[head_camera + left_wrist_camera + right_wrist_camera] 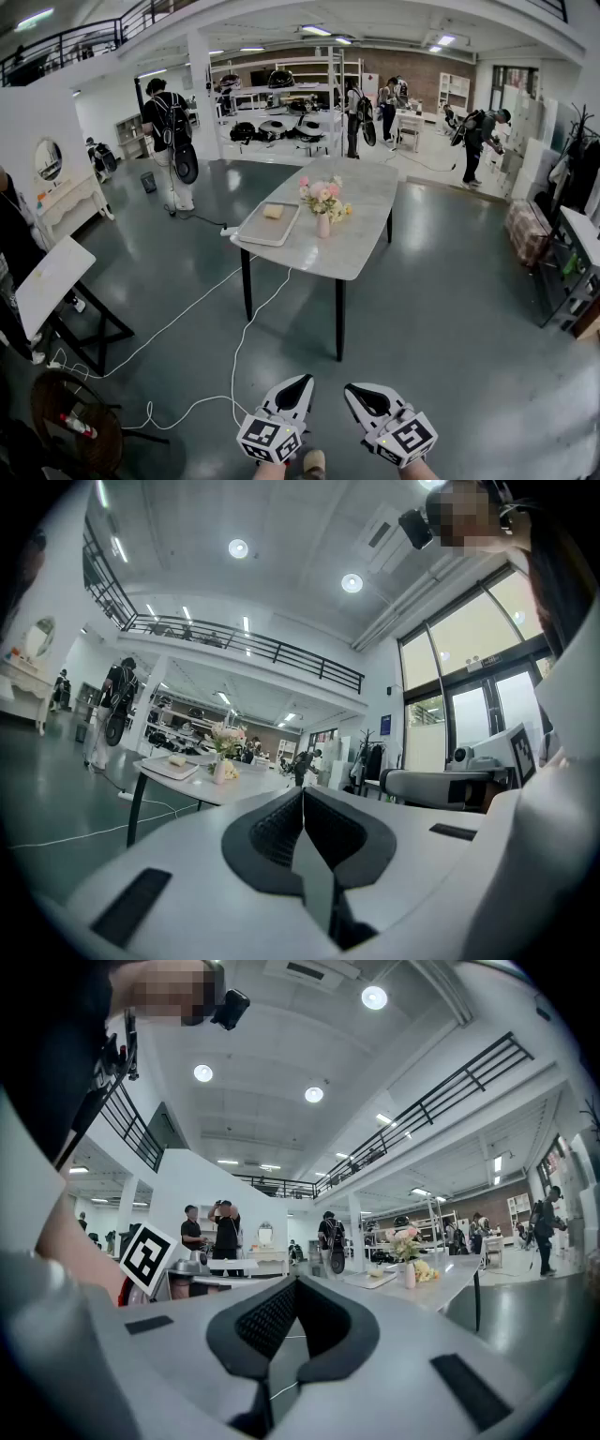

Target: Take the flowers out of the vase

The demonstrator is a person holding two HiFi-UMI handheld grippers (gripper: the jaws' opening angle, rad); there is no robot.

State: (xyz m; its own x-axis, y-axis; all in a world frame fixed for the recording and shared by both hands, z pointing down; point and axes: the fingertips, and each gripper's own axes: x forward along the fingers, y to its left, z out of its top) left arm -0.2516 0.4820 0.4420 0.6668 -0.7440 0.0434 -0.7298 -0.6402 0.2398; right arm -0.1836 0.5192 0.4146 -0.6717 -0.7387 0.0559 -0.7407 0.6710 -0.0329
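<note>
A bunch of pink and cream flowers (322,195) stands in a small pale pink vase (323,226) on a grey table (361,246) several steps ahead. Both grippers are low and near me, far from the table. My left gripper (306,380) and right gripper (350,389) are shut and hold nothing. In the left gripper view the shut jaw tip (302,790) points level, and the flowers (225,735) are small at the left. Past the shut jaw tip (296,1281) in the right gripper view, the flowers (405,1236) and vase (410,1275) are at the right.
A grey tray (268,232) with a yellowish lump (273,211) lies left of the vase. White cables (202,314) run across the floor. A white side table (49,281) and a round stool (73,422) are at the left. Several people (172,141) work at the back.
</note>
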